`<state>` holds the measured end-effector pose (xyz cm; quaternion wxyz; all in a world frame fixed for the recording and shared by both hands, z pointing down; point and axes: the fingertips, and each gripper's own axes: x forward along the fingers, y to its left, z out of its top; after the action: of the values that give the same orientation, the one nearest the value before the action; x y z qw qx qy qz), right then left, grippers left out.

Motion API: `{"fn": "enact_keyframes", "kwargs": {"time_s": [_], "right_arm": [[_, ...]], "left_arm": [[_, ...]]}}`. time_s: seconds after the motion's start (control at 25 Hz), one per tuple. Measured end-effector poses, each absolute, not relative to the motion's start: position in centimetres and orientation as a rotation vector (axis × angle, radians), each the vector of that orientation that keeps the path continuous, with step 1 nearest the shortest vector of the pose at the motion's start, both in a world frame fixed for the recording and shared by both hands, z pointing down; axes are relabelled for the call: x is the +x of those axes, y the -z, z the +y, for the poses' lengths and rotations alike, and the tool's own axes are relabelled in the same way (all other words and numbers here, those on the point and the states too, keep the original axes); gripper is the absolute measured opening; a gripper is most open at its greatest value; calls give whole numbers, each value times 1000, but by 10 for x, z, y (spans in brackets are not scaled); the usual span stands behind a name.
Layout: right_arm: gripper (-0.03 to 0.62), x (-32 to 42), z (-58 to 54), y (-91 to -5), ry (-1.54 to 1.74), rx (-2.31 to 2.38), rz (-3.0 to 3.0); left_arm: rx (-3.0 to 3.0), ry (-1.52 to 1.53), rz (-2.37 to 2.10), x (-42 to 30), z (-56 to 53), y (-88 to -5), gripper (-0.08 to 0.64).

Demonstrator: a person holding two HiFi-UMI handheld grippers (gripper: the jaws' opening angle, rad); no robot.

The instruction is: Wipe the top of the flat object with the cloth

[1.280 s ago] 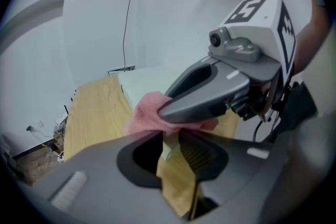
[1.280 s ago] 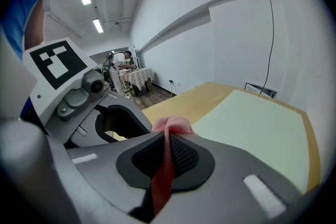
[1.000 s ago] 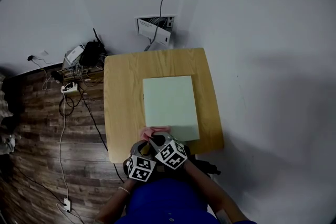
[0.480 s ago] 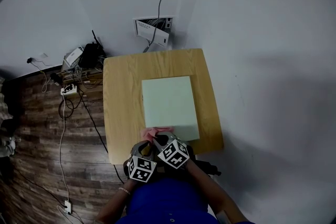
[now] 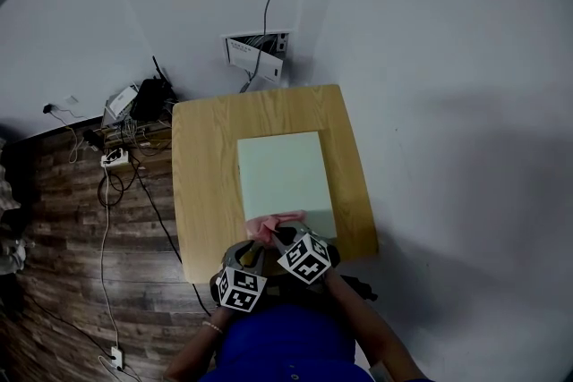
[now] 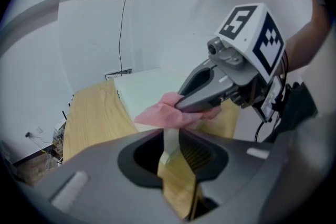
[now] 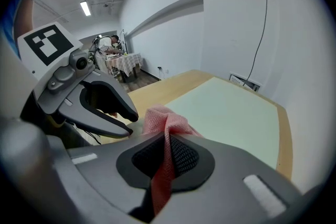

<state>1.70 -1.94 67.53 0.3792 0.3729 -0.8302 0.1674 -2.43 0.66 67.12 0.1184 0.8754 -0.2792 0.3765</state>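
Most of the wiping looks still to come. Seen from above, a pale mint-green flat object (image 5: 285, 179) lies on a light wooden surface (image 5: 204, 183), a little right of its middle, with its long sides running away from the person. A pink cloth (image 5: 274, 224) rests bunched on the object's near edge, toward its left corner. Nearly all of the green top stretches bare beyond it. This suggests a stroke only beginning, or one at its near end; the views cannot settle which.

The right gripper (image 7: 167, 136) has its jaws pressed together on a fold of the cloth, which rises in a soft ridge above them and hangs as a strip between them. The left gripper (image 6: 172, 139) hovers just beside it over the surface's near edge. Its jaws have just eased slightly closer yet stand apart, with nothing between them but a glimpse of wood.

The flat object is a plain rectangle, matte and even in colour, with no print, stain or crumb visible at this range. It looks thin and stiff, like a board or mat, with a lighter rim along its side. It sits square to the surface, closer to the right and front edges. What remains, by this showing, is to carry the cloth across the whole top to the far edge.
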Motion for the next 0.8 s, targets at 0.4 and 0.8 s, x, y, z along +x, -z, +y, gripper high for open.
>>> {"fn": "enact_keyframes", "kwargs": {"time_s": [0.4,0.8], "right_arm": [[15,60,-9,-678,-435,923,-2049],[15,119,9,-682,-494,966,-1979]], "left_arm": [[2552,-1133,-795,-22,8,-675,89],[2554,-1122,-800,-20,7,-677,91]]}}
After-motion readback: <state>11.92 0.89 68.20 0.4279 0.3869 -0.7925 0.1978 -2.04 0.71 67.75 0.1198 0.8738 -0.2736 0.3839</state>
